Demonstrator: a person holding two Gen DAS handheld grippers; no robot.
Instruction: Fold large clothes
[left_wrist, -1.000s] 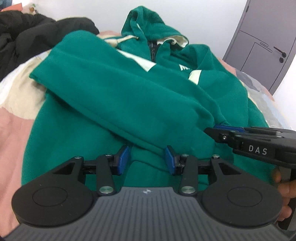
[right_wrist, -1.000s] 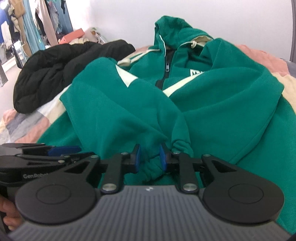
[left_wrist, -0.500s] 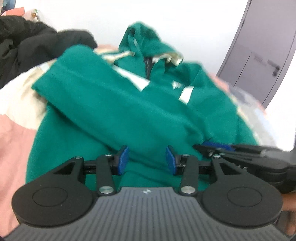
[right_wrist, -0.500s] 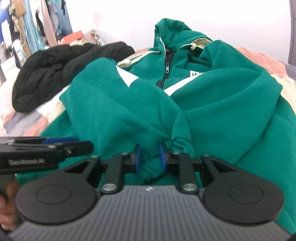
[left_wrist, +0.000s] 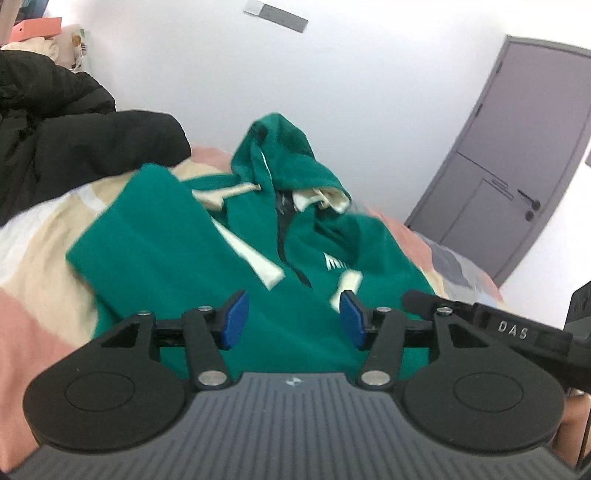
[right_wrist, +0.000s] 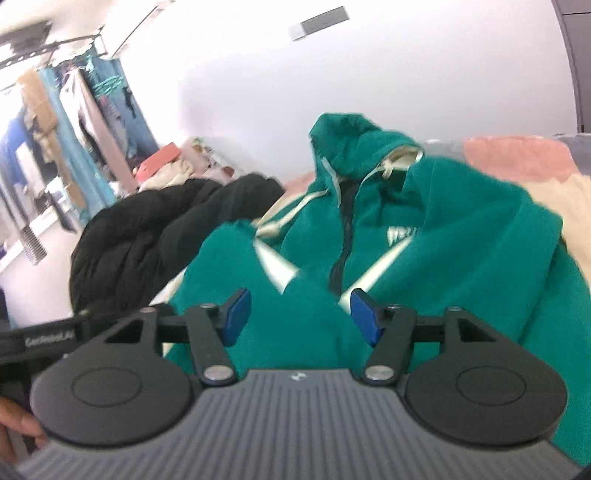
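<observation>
A green zip hoodie (left_wrist: 192, 258) (right_wrist: 461, 236) with cream trim lies front up on the bed, hood toward the far wall. Both sleeves are folded across its chest. My left gripper (left_wrist: 293, 319) hovers above the lower part of the hoodie; its jaws are opening and nothing is between the blue pads. My right gripper (right_wrist: 301, 317) is also raised over the hoodie, jaws opening, nothing between them. Each view shows the other gripper at its side edge: the right one (left_wrist: 491, 326) in the left wrist view, the left one (right_wrist: 44, 334) in the right wrist view.
A black padded jacket (left_wrist: 74, 147) (right_wrist: 155, 236) is heaped to the left of the hoodie. The patchwork bedspread (left_wrist: 33, 258) in pink, cream and grey shows around it. A grey door (left_wrist: 517, 166) stands at the right. Clothes hang on a rack (right_wrist: 55, 110) at far left.
The right gripper let go of the sleeve cuff and opened wide. The left gripper opened further. Both grippers rose and tilted up, so more wall is in view.
</observation>
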